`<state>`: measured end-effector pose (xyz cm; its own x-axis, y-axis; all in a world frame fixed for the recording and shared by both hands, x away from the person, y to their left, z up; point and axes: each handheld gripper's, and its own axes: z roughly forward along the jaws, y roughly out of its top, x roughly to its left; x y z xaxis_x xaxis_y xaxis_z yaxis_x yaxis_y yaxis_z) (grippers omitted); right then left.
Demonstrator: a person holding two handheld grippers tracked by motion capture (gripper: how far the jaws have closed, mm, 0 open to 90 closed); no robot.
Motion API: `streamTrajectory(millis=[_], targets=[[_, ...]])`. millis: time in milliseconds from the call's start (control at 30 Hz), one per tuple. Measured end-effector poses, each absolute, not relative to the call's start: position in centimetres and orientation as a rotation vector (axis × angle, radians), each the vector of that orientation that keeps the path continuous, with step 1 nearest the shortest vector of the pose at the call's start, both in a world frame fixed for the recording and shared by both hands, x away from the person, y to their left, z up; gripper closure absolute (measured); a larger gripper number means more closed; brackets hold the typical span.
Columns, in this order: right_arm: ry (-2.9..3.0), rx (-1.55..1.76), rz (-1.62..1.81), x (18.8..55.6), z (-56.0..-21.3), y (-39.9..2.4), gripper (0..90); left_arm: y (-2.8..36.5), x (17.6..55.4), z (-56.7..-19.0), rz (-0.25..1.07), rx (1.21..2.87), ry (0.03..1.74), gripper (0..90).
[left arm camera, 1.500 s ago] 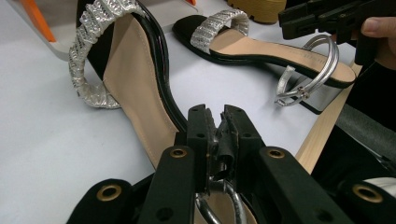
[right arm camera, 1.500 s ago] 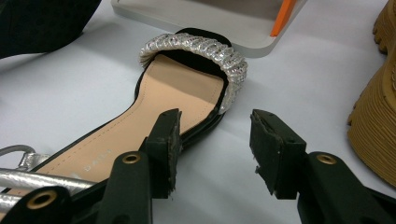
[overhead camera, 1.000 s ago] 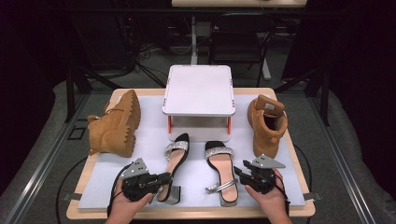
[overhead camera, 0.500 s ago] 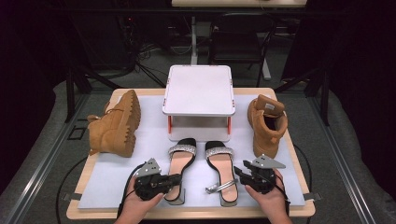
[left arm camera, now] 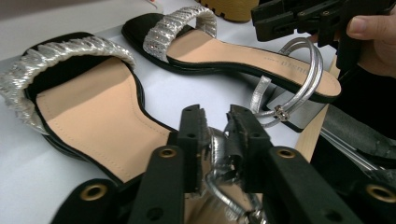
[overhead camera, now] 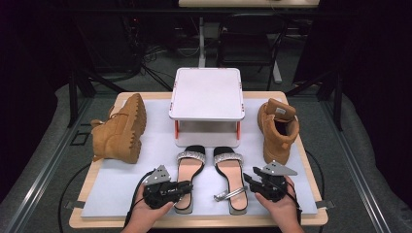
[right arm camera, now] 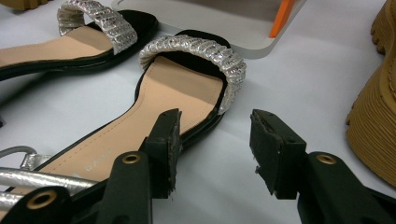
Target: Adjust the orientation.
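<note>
Looking down from the high view, a pale mat over a wooden table (overhead camera: 291, 104) carries two black heeled sandals side by side below a white square stand (overhead camera: 207, 94) on orange legs; the left sandal (overhead camera: 188, 170) and the right sandal (overhead camera: 229, 170) each have a glittery silver toe band and a tan insole. A suede-like tan boot (overhead camera: 119, 130) lies on its side at the left showing its ridged sole, and a second tan boot (overhead camera: 278, 127) stands upright at the right. The left gripper (overhead camera: 187, 187) sits at the left sandal's heel end, and the right gripper (overhead camera: 248, 178) rests just beside the right sandal's heel. In the left gripper view, the black jaws stand narrowly apart around the left sandal's shiny silver ankle strap (left arm camera: 219, 161); they have just been opening, and the strap lies between the ribbed pads (left arm camera: 194, 135), though I cannot tell whether they still pinch it. Beyond lies the right sandal with its looped metallic strap and block heel. In the right gripper view, the jaws gape fairly wide and hold nothing; one pad (right arm camera: 169, 140) hovers over the edge of the right sandal's smooth insole, the other above bare mat, with the boot's ridged sole at the right edge.
</note>
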<state>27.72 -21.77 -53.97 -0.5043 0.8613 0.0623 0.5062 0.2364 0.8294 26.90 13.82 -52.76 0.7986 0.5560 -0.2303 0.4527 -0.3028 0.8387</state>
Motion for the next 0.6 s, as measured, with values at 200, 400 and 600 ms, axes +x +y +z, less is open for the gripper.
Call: streamTrajectory(millis=[200, 400, 600], targets=[[2.107, 1.258, 1.172, 27.7, -54.0, -21.8, 52.8, 14.9, 26.8, -52.3, 0.136, 1.911, 0.777, 66.2], [2.105, 1.259, 1.174, 27.7, -54.0, -21.8, 52.8, 16.9, 26.7, -51.9, 0.151, 1.87, 0.834, 65.9], [2.107, 1.26, 1.173, 27.7, -54.0, -21.8, 52.7, 18.1, 26.4, -52.6, 0.131, 1.887, 0.882, 66.2]])
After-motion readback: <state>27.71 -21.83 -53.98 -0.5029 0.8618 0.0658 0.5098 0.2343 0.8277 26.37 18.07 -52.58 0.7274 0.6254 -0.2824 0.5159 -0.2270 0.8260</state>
